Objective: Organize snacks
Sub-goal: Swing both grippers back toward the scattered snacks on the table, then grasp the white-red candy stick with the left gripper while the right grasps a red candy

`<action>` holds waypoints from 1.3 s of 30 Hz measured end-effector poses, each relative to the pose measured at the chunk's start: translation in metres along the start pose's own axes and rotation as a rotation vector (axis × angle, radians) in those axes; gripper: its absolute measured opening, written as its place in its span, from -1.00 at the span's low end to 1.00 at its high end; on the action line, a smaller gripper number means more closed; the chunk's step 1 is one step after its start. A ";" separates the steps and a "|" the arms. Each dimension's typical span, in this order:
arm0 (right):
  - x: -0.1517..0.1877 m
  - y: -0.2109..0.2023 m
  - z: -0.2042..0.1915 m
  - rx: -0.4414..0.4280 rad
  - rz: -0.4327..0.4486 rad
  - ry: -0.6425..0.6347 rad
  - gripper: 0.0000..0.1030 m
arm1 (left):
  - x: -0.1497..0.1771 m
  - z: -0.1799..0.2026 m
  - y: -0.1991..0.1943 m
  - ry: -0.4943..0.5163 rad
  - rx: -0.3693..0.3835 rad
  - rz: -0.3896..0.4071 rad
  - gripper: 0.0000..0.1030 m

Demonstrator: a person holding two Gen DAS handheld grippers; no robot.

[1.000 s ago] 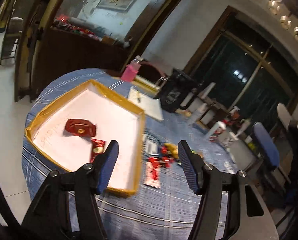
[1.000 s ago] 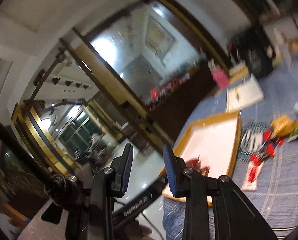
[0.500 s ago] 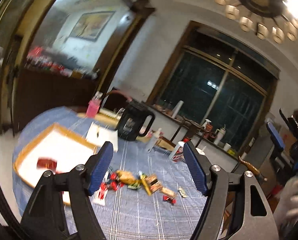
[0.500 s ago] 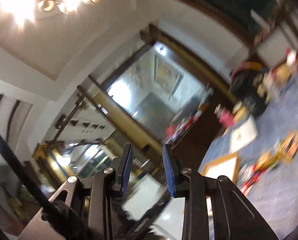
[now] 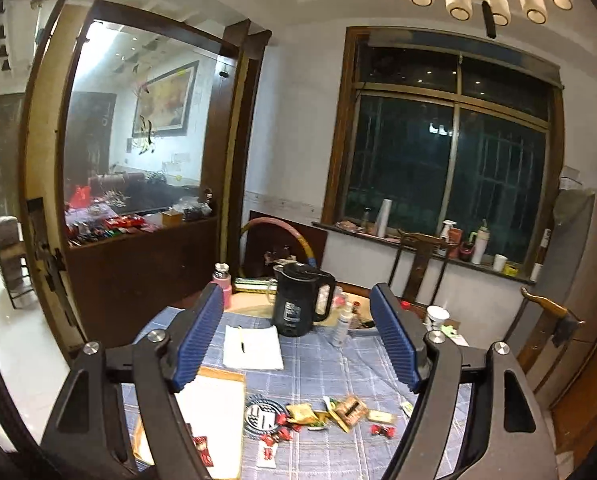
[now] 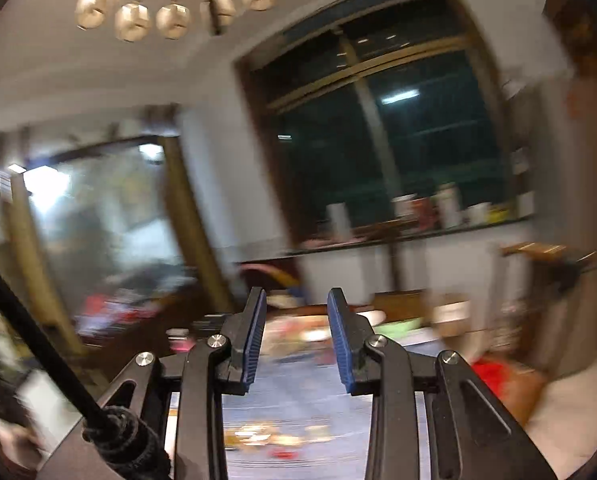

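Observation:
Several snack packets [image 5: 330,416] lie scattered on the blue checked tablecloth [image 5: 330,364] in the left wrist view, red, yellow and brown ones. A yellow-rimmed white tray [image 5: 218,412] sits at the left with red packets [image 5: 201,446] in it, partly hidden by my left finger. My left gripper [image 5: 298,344] is open and empty, held above the table. My right gripper [image 6: 296,340] is partly open and empty; its view is blurred, with snacks [image 6: 274,440] smeared on the cloth below.
A black kettle [image 5: 300,304], a white notepad with a pen [image 5: 252,348], a pink bottle [image 5: 222,280], a small white bottle [image 5: 342,326] and a cup [image 5: 436,316] stand at the table's far side. A wooden chair [image 5: 418,264] stands behind it.
Both grippers have swung up and to the right, from the tray toward the window. The left view has steadied; the right is still in motion. Both stay open and empty.

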State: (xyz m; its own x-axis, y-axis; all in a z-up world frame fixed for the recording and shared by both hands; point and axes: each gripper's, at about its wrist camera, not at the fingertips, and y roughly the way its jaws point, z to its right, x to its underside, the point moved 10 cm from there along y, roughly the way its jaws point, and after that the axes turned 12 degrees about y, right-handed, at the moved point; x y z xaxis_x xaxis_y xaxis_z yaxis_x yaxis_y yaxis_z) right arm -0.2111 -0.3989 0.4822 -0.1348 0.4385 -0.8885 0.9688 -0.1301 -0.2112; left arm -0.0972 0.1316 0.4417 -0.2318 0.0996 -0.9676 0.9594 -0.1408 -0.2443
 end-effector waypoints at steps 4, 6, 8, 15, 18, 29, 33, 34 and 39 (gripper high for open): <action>0.023 0.018 0.034 0.112 -0.018 -0.047 -0.34 | 0.028 0.000 0.024 -0.029 0.057 -0.017 0.60; 0.068 0.047 0.028 0.094 -0.085 -0.078 -0.28 | 0.063 0.003 0.047 -0.063 0.093 -0.044 0.60; 0.135 0.091 0.013 0.056 -0.180 -0.138 -0.24 | 0.104 0.009 0.075 -0.103 0.139 -0.082 0.60; 0.390 0.207 -0.062 -0.225 -0.621 -0.154 -0.13 | 0.287 0.049 0.205 -0.215 0.323 -0.388 0.46; 0.466 0.241 -0.075 -0.271 -0.748 -0.146 -0.14 | 0.348 0.071 0.236 -0.275 0.427 -0.518 0.12; 0.522 0.327 -0.035 -0.157 -0.808 -0.255 -0.13 | 0.412 0.079 0.253 0.003 0.327 -0.601 0.16; 0.533 0.340 -0.032 -0.162 -0.833 -0.254 -0.13 | 0.433 0.064 0.256 0.047 0.272 -0.632 0.16; 0.535 0.342 -0.033 -0.165 -0.839 -0.258 -0.13 | 0.437 0.062 0.257 0.057 0.264 -0.644 0.16; 0.545 0.338 -0.042 -0.198 -0.869 -0.292 -0.53 | 0.452 0.052 0.259 0.050 0.238 -0.699 0.17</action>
State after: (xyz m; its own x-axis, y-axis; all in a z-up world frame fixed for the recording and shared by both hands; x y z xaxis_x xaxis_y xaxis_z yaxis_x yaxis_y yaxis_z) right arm 0.0519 -0.1666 -0.0569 -0.8486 0.0670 -0.5248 0.5184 0.3036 -0.7995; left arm 0.0383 0.0885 -0.0619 -0.7629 0.2882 -0.5787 0.5286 -0.2372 -0.8150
